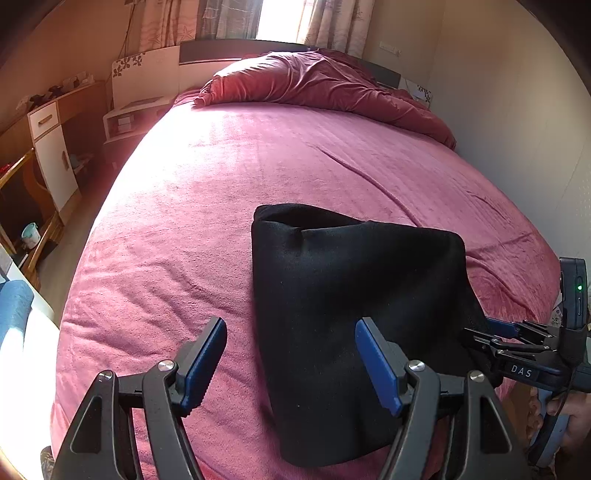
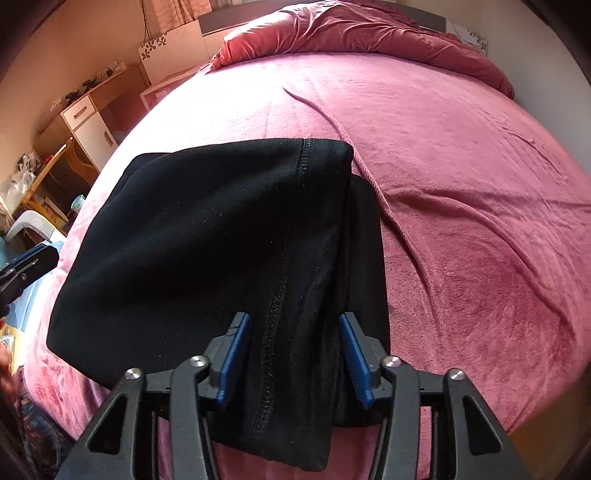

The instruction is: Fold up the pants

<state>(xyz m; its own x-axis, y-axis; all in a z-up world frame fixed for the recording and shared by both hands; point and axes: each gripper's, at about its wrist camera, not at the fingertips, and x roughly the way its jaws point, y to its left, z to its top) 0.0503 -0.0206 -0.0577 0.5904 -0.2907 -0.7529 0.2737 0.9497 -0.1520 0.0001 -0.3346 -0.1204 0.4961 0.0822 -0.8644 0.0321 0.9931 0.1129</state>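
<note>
Both grippers stood with their blue-padded fingers spread wide and nothing clamped between them. Nearest the right wrist camera, the right gripper [image 2: 294,356] hung over the near end of the folded black pants [image 2: 207,236], its two pads [image 2: 236,360] straddling a stitched seam that ran up the cloth; whether the pads touched the fabric could not be told. In the left wrist view, the left gripper [image 1: 290,367] hovered at the left edge of the pants [image 1: 351,306], with one pad over the pink bedspread [image 1: 177,229] and the other over the black cloth. The right gripper [image 1: 491,328] appeared there too, coming in from the right side against the far edge of the bundle. The pants lay as a compact, layered bundle near the foot of the bed, with a lower layer showing along the right side. Beyond them the bedspread [image 2: 461,166] stretched away with a few long creases. At the head of the bed a crumpled dark red quilt [image 1: 317,85] was heaped, and curtains [image 1: 332,22] hung behind it. A wooden desk with a white drawer [image 1: 44,120] stood off to the left.
</note>
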